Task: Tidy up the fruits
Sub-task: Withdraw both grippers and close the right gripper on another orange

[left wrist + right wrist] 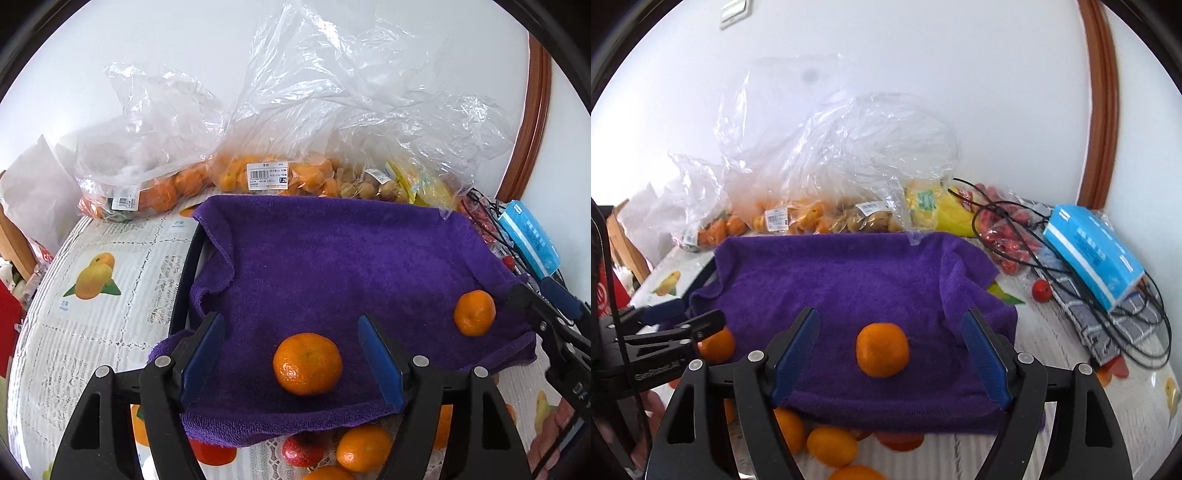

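Two tangerines lie on the purple towel (314, 258), one (307, 363) near its front edge between the wide, empty jaws of the left gripper (291, 363), the other (882, 350) likewise loose inside the wide right gripper (890, 358). This looks like the placing step just finished; next each gripper probably backs off toward the loose fruit (832, 445) on the table below the towel's front edge. Being round, neither tangerine has a real long axis; the left one's stem dimple faces up.
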`<state>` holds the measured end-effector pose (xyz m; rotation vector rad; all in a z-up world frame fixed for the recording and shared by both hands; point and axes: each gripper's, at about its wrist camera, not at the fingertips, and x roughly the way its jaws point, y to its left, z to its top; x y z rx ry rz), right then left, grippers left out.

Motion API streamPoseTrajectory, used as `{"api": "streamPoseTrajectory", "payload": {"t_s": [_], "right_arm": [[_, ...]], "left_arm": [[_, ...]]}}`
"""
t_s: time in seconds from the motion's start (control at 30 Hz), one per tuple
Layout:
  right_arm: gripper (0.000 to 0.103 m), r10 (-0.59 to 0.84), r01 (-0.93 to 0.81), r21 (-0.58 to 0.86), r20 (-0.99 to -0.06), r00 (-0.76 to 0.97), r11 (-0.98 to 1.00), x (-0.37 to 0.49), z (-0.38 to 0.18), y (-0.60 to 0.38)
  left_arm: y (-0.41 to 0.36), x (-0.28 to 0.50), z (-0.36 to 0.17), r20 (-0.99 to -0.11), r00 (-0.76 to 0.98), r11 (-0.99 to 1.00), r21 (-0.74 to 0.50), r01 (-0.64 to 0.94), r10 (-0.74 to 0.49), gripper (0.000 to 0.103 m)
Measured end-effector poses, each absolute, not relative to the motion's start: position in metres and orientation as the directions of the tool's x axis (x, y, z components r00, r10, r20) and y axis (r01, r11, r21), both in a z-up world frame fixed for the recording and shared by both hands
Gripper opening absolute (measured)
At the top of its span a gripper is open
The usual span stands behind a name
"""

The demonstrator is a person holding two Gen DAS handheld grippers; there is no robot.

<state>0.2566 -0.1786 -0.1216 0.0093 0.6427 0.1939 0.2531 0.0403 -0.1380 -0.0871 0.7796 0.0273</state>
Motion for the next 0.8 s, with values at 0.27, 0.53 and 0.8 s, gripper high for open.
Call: {"api": "streamPoseTrajectory", "payload": {"t_s": [0.27,0.53,0.8], "right_arm": [[0.079,0.227,-0.189,0.129,-0.655,0.721,0.973,0.228,-0.116,-0.185],[0.076,0.225,-0.176,0.141,-0.681,0.697,0.974,0.185,-0.120,-0.192],[0.070,0.219,-0.193,0.121,-0.732,0.645,0.974,0.177,-0.153,-0.181]], "left_arm": [[0.038,0.245,-0.130,-0.690,0.723,0.997,-0.065,-0.048,-0.010,0.072],[0.050,0.232,-0.116,-0.678,0.733,0.992,-0.122,-0.036,-0.057,0.072],[0.064,0.199,-0.120,-0.688,0.724,0.994,-0.101,-0.037,-0.043,0.072]]}}
